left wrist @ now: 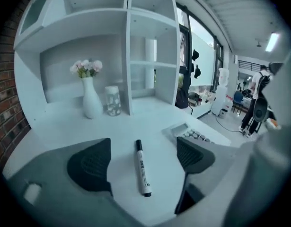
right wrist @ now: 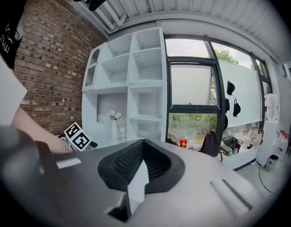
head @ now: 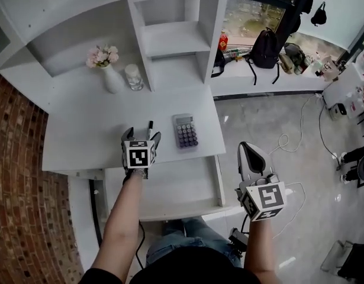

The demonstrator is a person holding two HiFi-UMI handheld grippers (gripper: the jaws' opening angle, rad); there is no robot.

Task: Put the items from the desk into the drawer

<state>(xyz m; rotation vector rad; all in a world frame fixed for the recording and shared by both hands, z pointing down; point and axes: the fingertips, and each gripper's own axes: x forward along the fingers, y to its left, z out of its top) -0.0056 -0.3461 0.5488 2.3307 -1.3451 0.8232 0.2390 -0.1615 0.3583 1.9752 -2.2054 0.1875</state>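
Note:
A black-and-white marker (left wrist: 142, 168) lies on the white desk (head: 87, 138), pointing away from me; in the head view only its black tip (head: 150, 125) shows. My left gripper (head: 142, 132) is low over the desk and open, with the marker between its two pads (left wrist: 94, 163), apart from both. A grey calculator (head: 185, 131) rests just right of it, also seen in the left gripper view (left wrist: 189, 132). Under the desk's front edge the white drawer (head: 182, 189) stands pulled out. My right gripper (head: 251, 154) hangs right of the drawer, over the floor, shut with nothing in it (right wrist: 141, 163).
At the back of the desk stand a white vase of pink flowers (head: 109, 71) and a glass jar (head: 134, 77), under white shelves (head: 170, 40). A brick wall (head: 19, 176) borders the left. A black backpack (head: 264, 47) sits on the window ledge; cables (head: 286, 141) trail on the floor.

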